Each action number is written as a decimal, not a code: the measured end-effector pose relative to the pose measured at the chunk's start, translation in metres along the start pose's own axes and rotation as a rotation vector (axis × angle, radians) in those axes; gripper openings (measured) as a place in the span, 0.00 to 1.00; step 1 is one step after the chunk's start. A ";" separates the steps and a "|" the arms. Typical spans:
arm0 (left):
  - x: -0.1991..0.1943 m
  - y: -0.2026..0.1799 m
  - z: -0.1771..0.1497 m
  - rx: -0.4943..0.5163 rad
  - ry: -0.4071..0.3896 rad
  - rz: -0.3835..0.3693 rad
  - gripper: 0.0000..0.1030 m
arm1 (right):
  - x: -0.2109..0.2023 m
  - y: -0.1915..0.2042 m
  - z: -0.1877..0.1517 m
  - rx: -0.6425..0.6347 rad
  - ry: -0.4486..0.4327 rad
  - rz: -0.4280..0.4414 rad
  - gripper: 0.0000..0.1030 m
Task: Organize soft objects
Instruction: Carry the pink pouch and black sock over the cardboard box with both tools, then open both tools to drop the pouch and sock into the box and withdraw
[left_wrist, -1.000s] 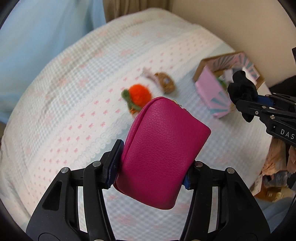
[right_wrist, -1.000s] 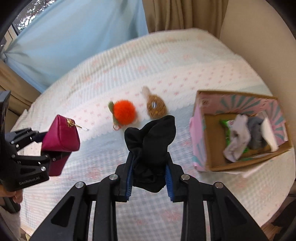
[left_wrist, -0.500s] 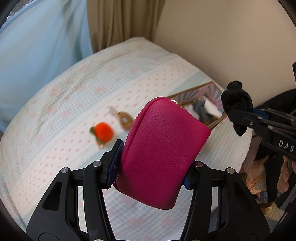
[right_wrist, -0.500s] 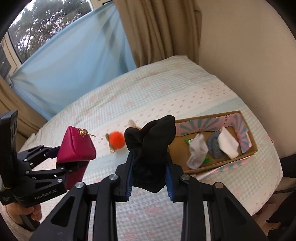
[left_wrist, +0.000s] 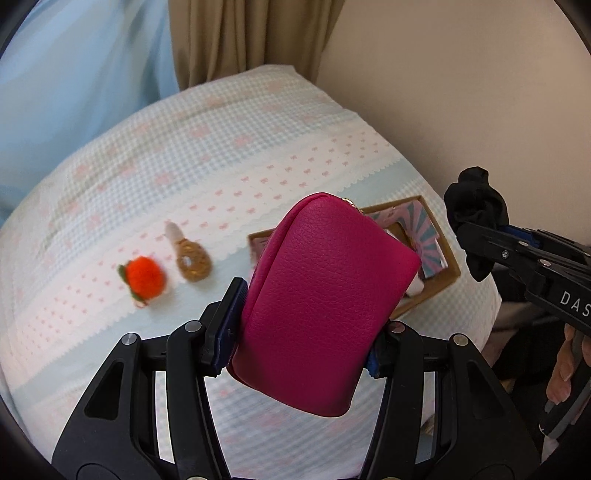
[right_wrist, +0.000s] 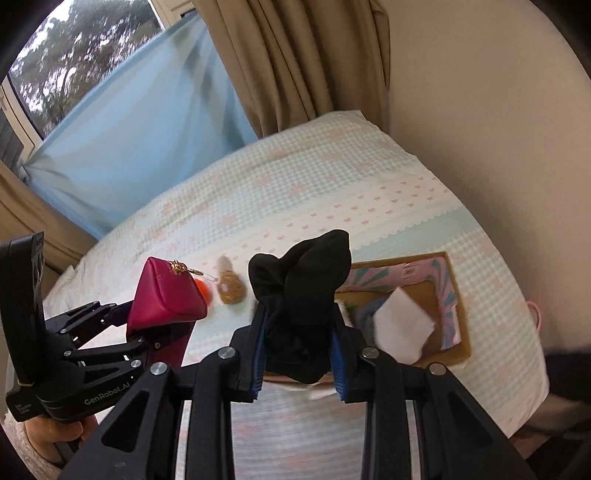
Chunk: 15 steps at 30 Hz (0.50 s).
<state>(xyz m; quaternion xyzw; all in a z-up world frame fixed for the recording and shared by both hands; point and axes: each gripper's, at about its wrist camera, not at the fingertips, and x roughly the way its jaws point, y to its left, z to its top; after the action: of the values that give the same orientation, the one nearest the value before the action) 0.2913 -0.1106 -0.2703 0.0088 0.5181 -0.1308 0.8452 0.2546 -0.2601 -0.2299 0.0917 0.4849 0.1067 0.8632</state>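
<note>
Grained pink leather-look pouch (left_wrist: 325, 314), matt black cloth sock (right_wrist: 299, 295), brown cardboard box (right_wrist: 456, 295), waffle-textured bedspread (left_wrist: 258, 140).

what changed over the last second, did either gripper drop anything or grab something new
Nothing dropped or grabbed. Both grippers pulled up and back from the bed: it shrank in both views, and curtain, wall and window came into sight. The left gripper stays shut on the pink pouch, the right gripper on the black sock. The orange pompom, brown plush and cardboard box lie where they were.
</note>
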 end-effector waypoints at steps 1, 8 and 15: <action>0.008 -0.004 0.002 -0.013 0.007 0.003 0.49 | 0.004 -0.007 0.004 -0.001 0.011 0.002 0.26; 0.077 -0.019 0.007 -0.102 0.094 0.006 0.49 | 0.060 -0.052 0.028 -0.019 0.145 0.038 0.26; 0.140 -0.014 -0.012 -0.146 0.189 0.057 0.49 | 0.133 -0.073 0.022 0.021 0.286 0.096 0.26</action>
<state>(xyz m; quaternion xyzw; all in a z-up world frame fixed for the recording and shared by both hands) 0.3372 -0.1515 -0.3969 -0.0256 0.6032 -0.0672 0.7943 0.3480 -0.2953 -0.3463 0.1076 0.5991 0.1548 0.7781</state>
